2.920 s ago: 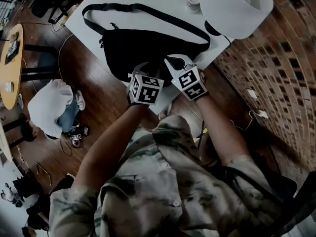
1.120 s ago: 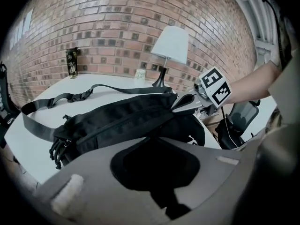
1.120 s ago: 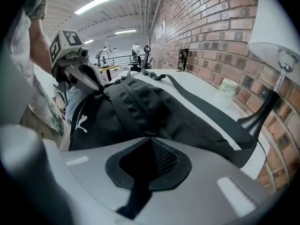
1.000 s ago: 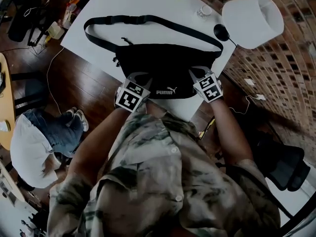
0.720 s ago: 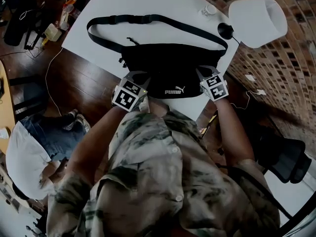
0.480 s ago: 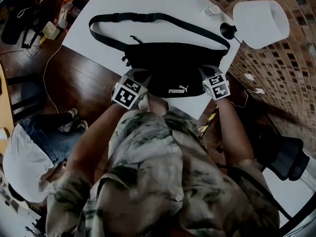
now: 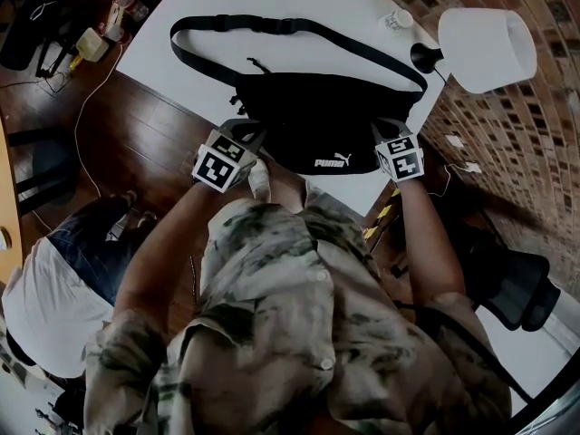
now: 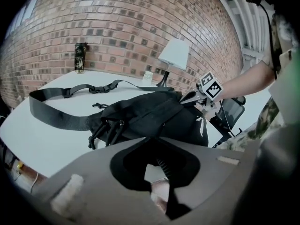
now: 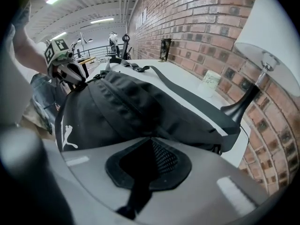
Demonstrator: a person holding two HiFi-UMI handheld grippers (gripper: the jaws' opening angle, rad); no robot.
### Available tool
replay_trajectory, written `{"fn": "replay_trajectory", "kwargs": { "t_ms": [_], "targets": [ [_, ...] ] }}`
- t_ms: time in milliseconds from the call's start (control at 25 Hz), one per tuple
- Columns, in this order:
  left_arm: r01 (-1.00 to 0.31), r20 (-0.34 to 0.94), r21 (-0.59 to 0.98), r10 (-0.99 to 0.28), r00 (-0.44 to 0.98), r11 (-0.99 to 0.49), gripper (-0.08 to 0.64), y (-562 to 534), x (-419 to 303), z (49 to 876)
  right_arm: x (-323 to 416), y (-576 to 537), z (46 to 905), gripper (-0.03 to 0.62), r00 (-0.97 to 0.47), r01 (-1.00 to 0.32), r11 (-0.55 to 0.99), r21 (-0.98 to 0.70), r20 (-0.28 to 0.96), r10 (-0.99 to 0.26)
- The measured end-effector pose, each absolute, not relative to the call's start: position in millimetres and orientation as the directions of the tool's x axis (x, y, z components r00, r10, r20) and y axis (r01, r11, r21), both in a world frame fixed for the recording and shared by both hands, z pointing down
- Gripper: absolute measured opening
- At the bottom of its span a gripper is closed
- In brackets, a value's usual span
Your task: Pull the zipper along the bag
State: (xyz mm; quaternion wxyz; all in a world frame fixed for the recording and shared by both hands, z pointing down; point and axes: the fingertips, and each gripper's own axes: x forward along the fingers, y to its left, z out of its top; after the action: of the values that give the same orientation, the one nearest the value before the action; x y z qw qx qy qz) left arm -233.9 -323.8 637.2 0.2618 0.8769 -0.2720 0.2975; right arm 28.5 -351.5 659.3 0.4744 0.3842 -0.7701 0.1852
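Observation:
A black waist bag (image 7: 317, 120) with a white logo lies along the near edge of the white table (image 7: 181, 62), its strap (image 7: 272, 25) looped behind it. My left gripper (image 7: 245, 137) is shut on the bag's left end, just below the corded zipper pulls (image 8: 105, 130). In the left gripper view the closed jaws pinch black mesh fabric (image 8: 161, 165). My right gripper (image 7: 385, 132) is shut on the bag's right end, and the right gripper view shows the same mesh (image 9: 161, 158) caught between its jaws. Each gripper appears in the other's view: right gripper (image 8: 190, 97), left gripper (image 9: 77, 81).
A white-shaded lamp (image 7: 485, 48) stands at the table's far right corner with a small cup (image 7: 396, 19) beside it. A dark can (image 8: 80, 57) stands at the far end by the brick wall. A person (image 7: 54, 279) crouches on the floor at left. A chair (image 7: 517, 288) is at right.
Both grippers have spread from the bag's near middle to its two ends, and the logo side has turned into view. Over the last second the grips hold steady.

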Motion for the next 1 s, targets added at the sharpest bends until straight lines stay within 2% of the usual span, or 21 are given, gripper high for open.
{"fn": "replay_trajectory", "kwargs": {
  "t_ms": [240, 320, 520, 760, 1000],
  "targets": [
    [-0.668, 0.639, 0.289, -0.382, 0.668, -0.686, 0.052, -330.0, -235.3, 633.6, 39.0, -354.0, 658.6, 0.009, -0.289, -0.806, 0.588, 0.073, 0.817, -0.498],
    [-0.696, 0.639, 0.252, -0.425, 0.641, -0.672, 0.081, -329.9, -239.9, 626.5, 38.5, -346.7, 644.2, 0.073, -0.312, -0.816, 0.574, 0.066, 0.786, -0.534],
    [-0.773, 0.575, 0.223, -0.56, 0.596, -0.593, 0.083, -307.5, -255.5, 582.9, 33.0, -304.1, 599.5, 0.055, -0.399, -0.796, 0.603, 0.06, 0.697, -0.596],
    [-0.827, 0.512, 0.161, -0.671, 0.537, -0.539, 0.081, -204.3, -239.9, 513.2, 46.7, -190.7, 543.5, 0.046, -0.501, -0.792, 0.61, 0.002, 0.568, -0.652],
    [-0.859, 0.447, 0.161, -0.74, 0.502, -0.486, 0.081, -60.2, -201.7, 434.6, 60.0, -59.4, 504.8, 0.043, -0.606, -0.724, 0.689, -0.014, 0.489, -0.627]
  ]
}}
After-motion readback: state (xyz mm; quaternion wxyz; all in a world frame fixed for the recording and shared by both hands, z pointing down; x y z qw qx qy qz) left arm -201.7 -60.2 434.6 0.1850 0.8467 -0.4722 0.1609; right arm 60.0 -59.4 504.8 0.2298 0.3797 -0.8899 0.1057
